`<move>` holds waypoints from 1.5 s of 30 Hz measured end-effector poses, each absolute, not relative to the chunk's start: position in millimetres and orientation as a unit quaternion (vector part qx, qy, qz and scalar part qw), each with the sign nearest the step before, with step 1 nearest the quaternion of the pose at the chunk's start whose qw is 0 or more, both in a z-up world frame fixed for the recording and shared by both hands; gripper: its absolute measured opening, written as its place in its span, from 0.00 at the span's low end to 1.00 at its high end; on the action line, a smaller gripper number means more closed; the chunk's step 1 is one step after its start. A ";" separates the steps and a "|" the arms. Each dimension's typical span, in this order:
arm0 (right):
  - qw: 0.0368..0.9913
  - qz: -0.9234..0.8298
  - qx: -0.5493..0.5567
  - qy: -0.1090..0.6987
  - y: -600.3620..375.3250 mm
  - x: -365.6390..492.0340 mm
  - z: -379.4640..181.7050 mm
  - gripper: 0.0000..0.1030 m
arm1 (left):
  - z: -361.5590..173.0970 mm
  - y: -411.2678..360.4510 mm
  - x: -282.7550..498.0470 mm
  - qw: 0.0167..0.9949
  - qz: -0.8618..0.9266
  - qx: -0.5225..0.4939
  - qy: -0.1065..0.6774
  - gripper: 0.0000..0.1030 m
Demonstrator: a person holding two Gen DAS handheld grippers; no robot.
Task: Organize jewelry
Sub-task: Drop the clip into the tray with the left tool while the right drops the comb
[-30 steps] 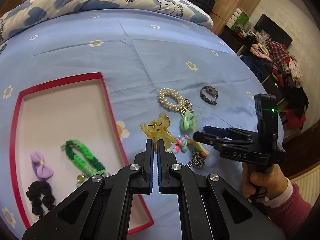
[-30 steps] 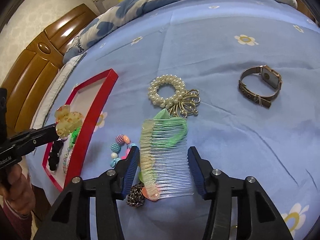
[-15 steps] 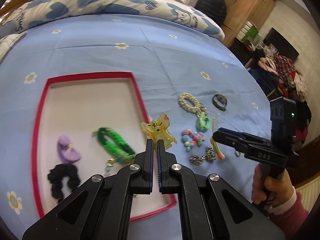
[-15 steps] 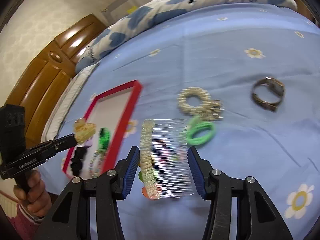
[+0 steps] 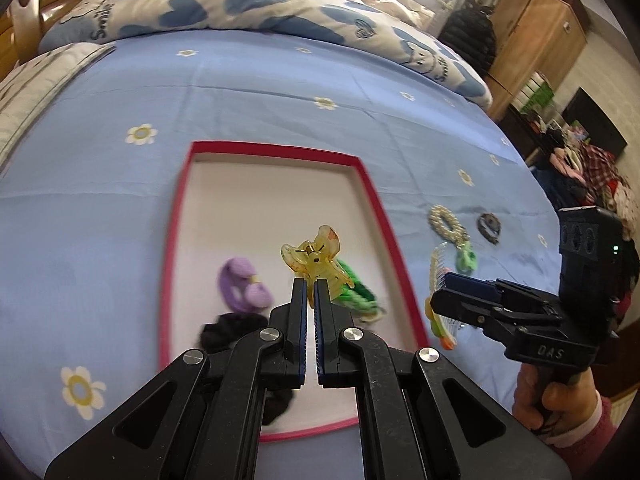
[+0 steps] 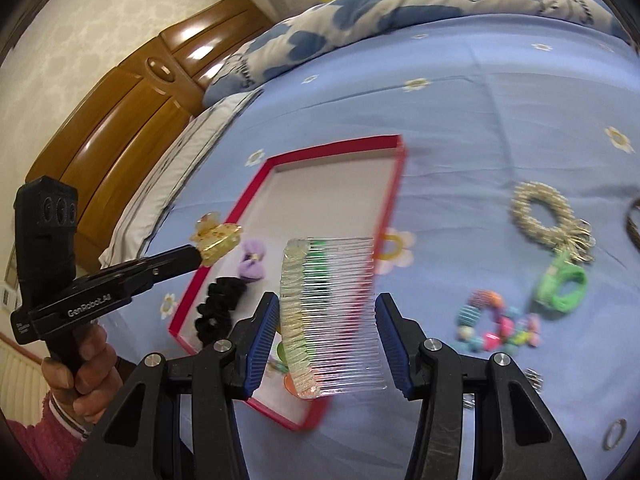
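Now two tools, left point(image 5: 310, 292) clamping one yellow claw clip point(image 5: 316, 260), right point(image 6: 326, 320) gripping one clear comb point(image 6: 332, 316).

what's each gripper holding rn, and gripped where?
Left gripper pinches the yellow claw clip by its lower end. Right gripper clamps the clear hair comb by its two side edges.

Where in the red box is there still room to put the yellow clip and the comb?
The far half of the red box is bare, beyond the purple bow and green scrunchie. The near end is crowded: the black scrunchie lies there too.
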State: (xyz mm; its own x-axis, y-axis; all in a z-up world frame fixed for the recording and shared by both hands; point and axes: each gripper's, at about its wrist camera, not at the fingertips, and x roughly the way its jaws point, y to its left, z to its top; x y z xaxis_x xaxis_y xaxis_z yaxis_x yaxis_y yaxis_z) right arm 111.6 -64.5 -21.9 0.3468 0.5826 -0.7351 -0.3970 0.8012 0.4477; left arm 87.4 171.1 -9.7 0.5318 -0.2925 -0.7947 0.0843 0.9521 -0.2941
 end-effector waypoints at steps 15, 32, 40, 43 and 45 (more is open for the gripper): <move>0.799 0.312 0.032 0.513 7.3 136.4 -46.8 0.49 | -45.1 201.8 110.9 0.861 -0.071 -0.107 0.493 0.02; 0.789 0.309 0.008 0.531 17.7 147.3 -62.8 0.50 | -71.2 201.0 112.7 0.846 -0.068 -0.102 0.519 0.02; 0.788 0.310 0.013 0.531 18.2 147.6 -62.2 0.52 | -69.5 199.9 114.0 0.845 -0.066 -0.100 0.521 0.02; 0.788 0.311 0.015 0.531 17.6 146.7 -61.2 0.52 | -67.8 200.6 112.8 0.845 -0.065 -0.102 0.521 0.03; 0.789 0.312 0.017 0.530 16.6 146.3 -59.5 0.52 | -66.7 201.3 112.4 0.845 -0.065 -0.104 0.520 0.03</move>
